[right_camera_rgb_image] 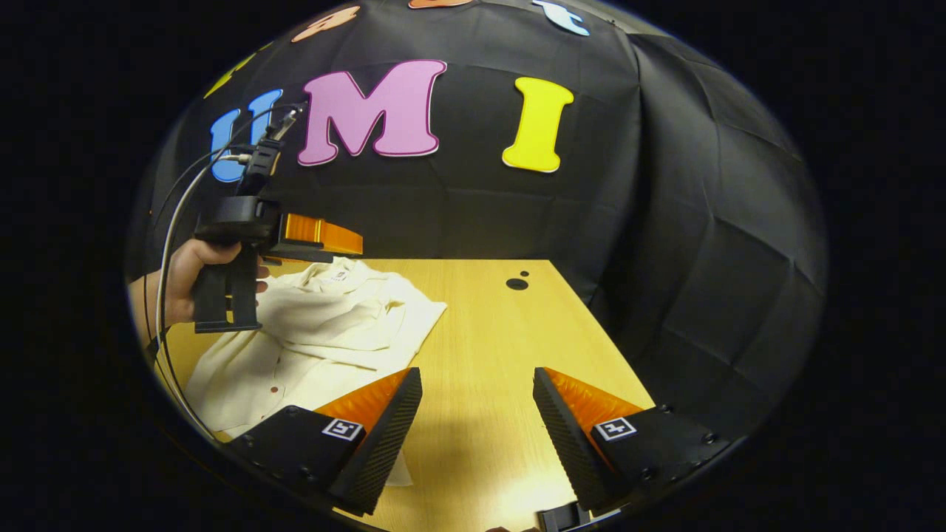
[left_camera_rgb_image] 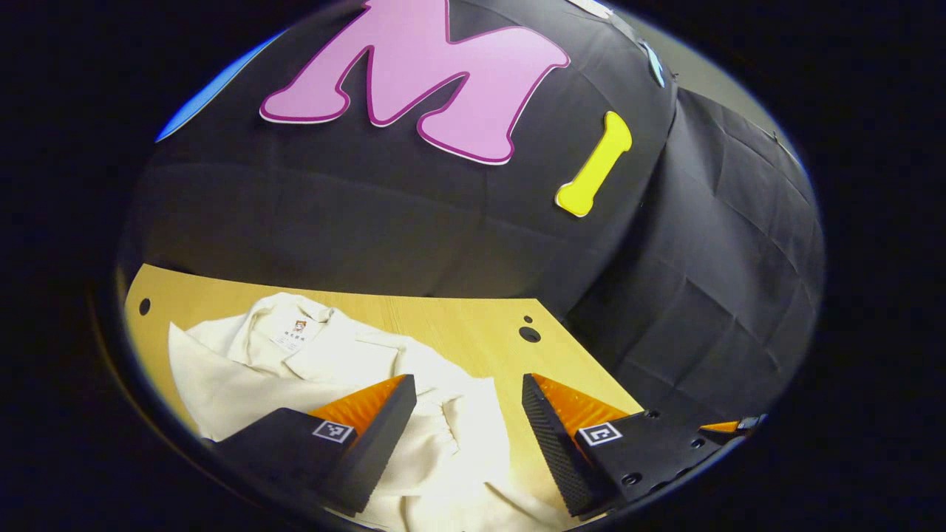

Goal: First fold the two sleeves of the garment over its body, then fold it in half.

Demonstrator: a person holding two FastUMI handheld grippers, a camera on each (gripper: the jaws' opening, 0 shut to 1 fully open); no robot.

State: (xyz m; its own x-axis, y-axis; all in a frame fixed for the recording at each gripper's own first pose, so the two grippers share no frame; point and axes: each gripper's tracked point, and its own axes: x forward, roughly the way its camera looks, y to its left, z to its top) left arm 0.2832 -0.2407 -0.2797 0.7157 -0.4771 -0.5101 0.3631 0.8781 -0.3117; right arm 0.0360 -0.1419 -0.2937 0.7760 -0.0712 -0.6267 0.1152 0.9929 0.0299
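- Our left gripper (left_camera_rgb_image: pixel 468 414) hangs spread wide above the shirt (left_camera_rgb_image: pixel 310 362), gripping nothing.
- Our right gripper (right_camera_rgb_image: pixel 477 414) is spread too, bare table (right_camera_rgb_image: pixel 480 332) between its fingers, shirt off to its left.

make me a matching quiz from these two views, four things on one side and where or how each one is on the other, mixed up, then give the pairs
Things:
1. shirt
2. left gripper
3. right gripper
4. hand

Place or state:
A. jaws open above bare table, beside the shirt's edge
B. wrapped round the handle of the far gripper in the right gripper view
C. lying crumpled on the wooden table, collar toward the booth wall
D. jaws open over pale cloth near a cuff

Pairs: 1-C, 2-D, 3-A, 4-B
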